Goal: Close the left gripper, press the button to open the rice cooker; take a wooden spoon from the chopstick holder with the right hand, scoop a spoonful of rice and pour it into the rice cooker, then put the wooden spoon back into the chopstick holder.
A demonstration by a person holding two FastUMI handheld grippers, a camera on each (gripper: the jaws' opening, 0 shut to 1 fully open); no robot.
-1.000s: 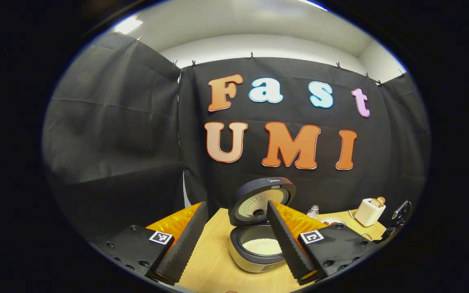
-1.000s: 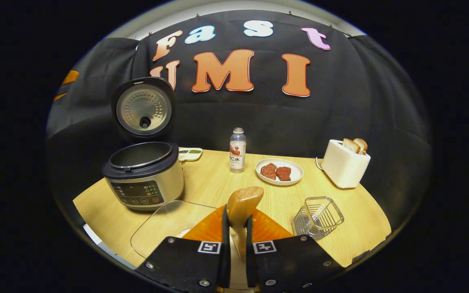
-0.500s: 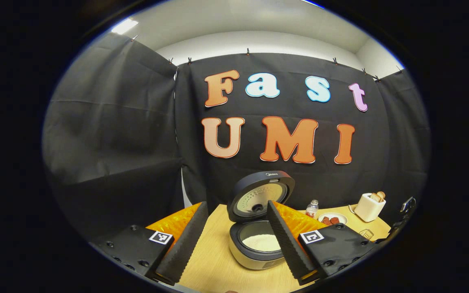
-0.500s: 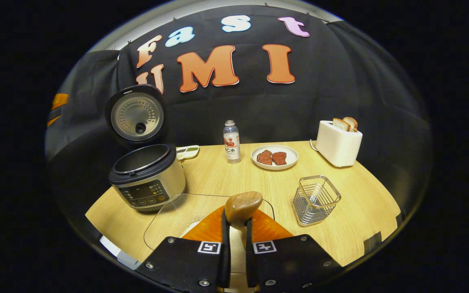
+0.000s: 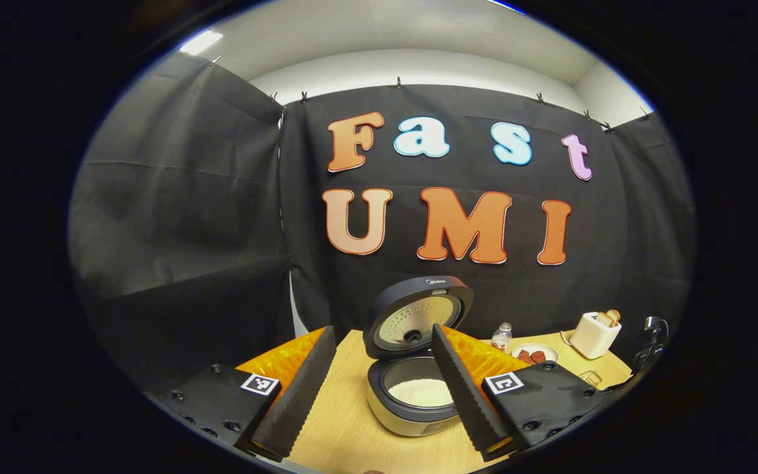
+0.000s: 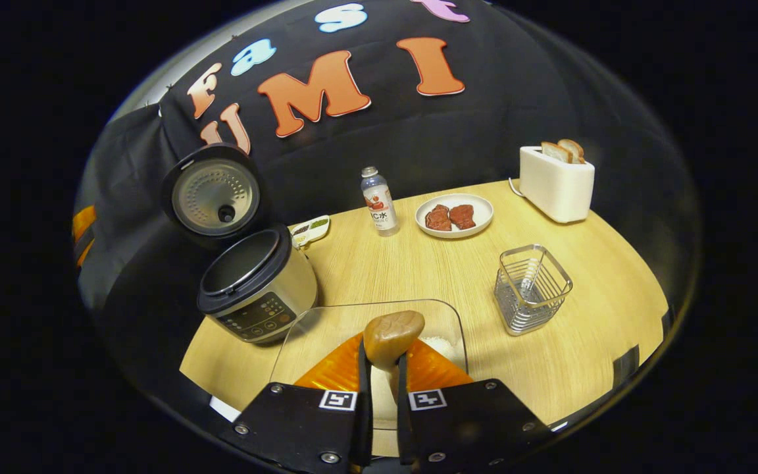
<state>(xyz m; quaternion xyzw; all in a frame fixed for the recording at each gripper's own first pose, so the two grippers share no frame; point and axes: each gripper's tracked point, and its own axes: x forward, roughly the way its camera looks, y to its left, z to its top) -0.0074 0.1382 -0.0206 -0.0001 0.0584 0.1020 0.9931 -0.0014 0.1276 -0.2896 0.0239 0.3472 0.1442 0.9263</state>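
Wooden spoon point(image 6: 392, 336) clamped in right hand-held gripper point(image 6: 379, 411), bowl up, over glass tray point(image 6: 313, 329) with a little rice point(image 6: 441, 345). Left to right on counter point(image 6: 589, 309): one rice cooker point(image 6: 257, 289), lid raised, rice inside per left gripper view point(image 5: 422, 392); one small dish point(image 6: 310, 229); one bottle point(image 6: 379, 201); one plate point(image 6: 454, 215) with two meat pieces; one wire chopstick holder point(image 6: 531, 288); one toaster point(image 6: 555, 181) with two slices. Left hand-held gripper point(image 5: 382, 385) apart, idle. Judged step: returning spoon. Next: swing right, tip handle down into holder, release.
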